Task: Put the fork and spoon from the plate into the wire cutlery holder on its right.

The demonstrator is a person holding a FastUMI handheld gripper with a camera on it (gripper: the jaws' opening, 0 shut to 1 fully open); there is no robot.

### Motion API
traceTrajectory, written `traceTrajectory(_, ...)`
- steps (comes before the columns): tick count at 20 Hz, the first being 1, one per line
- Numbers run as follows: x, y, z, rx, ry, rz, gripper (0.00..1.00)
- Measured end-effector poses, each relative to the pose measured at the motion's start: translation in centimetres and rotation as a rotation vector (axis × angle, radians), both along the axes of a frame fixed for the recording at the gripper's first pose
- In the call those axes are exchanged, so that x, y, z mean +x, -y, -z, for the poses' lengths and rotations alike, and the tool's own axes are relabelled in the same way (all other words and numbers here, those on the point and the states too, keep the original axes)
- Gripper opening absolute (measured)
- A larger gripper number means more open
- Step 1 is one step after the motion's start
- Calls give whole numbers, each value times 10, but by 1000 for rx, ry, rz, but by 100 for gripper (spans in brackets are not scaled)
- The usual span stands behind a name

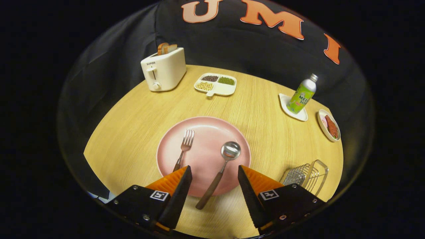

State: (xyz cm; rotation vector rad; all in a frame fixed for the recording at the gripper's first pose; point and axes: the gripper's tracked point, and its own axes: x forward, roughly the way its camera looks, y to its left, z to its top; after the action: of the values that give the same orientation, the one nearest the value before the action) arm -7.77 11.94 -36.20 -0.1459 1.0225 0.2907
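A pink plate lies on the wooden table just ahead of my fingers. On it rests a metal fork with a brown handle, its lower end hidden behind my left finger. A spoon with a brown handle lies to the right of the fork, its handle reaching over the plate's near rim into the gap between my fingers. My gripper is open, above the plate's near rim, with neither finger touching the spoon. The wire cutlery holder stands to the right of the plate, partly behind my right finger.
A white toaster with bread stands at the far left. A divided dish of beans sits at the back. A green bottle on a white coaster and a small dish of food stand at the right.
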Motion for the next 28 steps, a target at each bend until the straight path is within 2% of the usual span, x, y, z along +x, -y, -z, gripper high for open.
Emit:
traceTrajectory(7,-13,3,35,-31,-170,50,64)
traceTrajectory(10,-13,2,43,-22,-223,96,55)
traceTrajectory(12,-11,5,47,-32,-231,113,45)
traceTrajectory(15,-6,14,50,-50,-230,151,21)
traceTrajectory(17,-2,14,50,-44,-215,146,12)
traceTrajectory(21,-1,13,48,-13,-194,120,6)
traceTrajectory(28,1,24,8,66,-116,165,5)
